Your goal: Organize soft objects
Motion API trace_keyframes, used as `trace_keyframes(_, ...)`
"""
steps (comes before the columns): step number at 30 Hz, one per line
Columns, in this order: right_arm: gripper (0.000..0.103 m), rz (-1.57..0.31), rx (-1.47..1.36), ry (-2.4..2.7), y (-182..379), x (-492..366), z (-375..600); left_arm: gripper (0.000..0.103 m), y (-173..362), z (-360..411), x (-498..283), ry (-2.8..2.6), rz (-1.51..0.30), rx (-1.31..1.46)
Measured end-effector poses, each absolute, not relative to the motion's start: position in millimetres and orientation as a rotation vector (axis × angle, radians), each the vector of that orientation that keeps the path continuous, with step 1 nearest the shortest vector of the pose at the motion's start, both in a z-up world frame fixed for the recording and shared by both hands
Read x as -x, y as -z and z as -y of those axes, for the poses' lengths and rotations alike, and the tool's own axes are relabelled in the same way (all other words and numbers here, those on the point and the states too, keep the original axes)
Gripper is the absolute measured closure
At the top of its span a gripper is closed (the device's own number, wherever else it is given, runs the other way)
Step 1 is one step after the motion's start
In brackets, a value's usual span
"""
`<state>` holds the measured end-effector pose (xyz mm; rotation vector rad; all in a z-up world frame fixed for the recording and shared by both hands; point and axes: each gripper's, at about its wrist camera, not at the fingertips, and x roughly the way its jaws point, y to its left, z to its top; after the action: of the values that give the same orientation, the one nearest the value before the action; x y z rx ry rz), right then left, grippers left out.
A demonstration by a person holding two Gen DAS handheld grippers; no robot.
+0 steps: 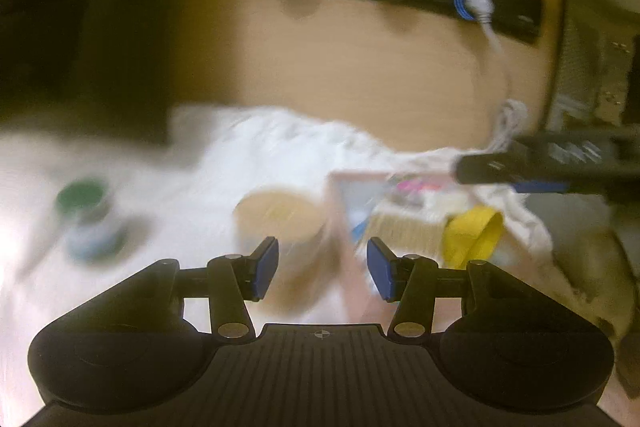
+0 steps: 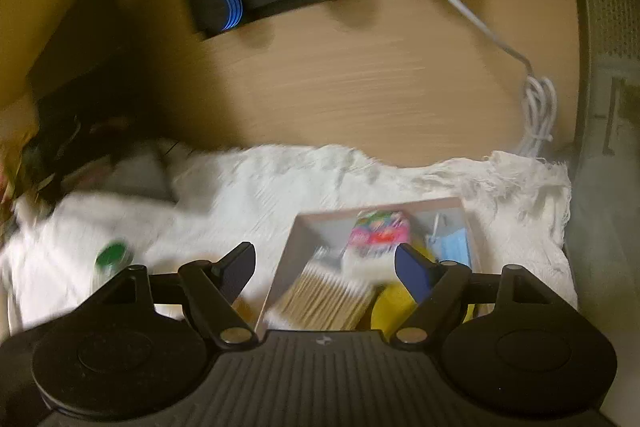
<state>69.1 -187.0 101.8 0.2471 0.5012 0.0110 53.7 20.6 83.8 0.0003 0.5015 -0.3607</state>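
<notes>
Both tongs released and empty: left gripper, right gripper. Box at twelve o'clock; steady the blurred approach before closing on the yellow cloth.

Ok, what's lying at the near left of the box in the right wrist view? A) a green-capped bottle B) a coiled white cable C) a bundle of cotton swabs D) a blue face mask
C: the tan-stemmed cotton swabs lie in the box at its near left, just ahead of the open right claw.
</notes>
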Motion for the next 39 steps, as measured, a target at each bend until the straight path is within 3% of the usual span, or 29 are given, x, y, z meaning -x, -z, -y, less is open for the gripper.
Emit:
trace_keyframes(4,0.02,-0.512,-0.135,-0.075,-72,-34,162,0.049,-49,-35,-30,0.254,-0.584,0.048)
trace_keyframes(14,0.019,-0.773,-0.075,-0.171,24,-33,140,0.05,0,-24,4,0.134,-0.661,0.019)
trace_keyframes(17,0.016,-0.737,-0.013,-0.162,29,-31,136,0.05,2,-17,9,0.121,-0.664,-0.007)
trace_keyframes(21,0.0,-0.74,0.021,-0.095,35,-31,140,0.05,6,-11,18,0.103,-0.645,-0.042)
trace_keyframes(39,0.0,-0.659,0.026,-0.118,41,-14,153,0.05,7,-6,21,0.052,-0.633,-0.03)
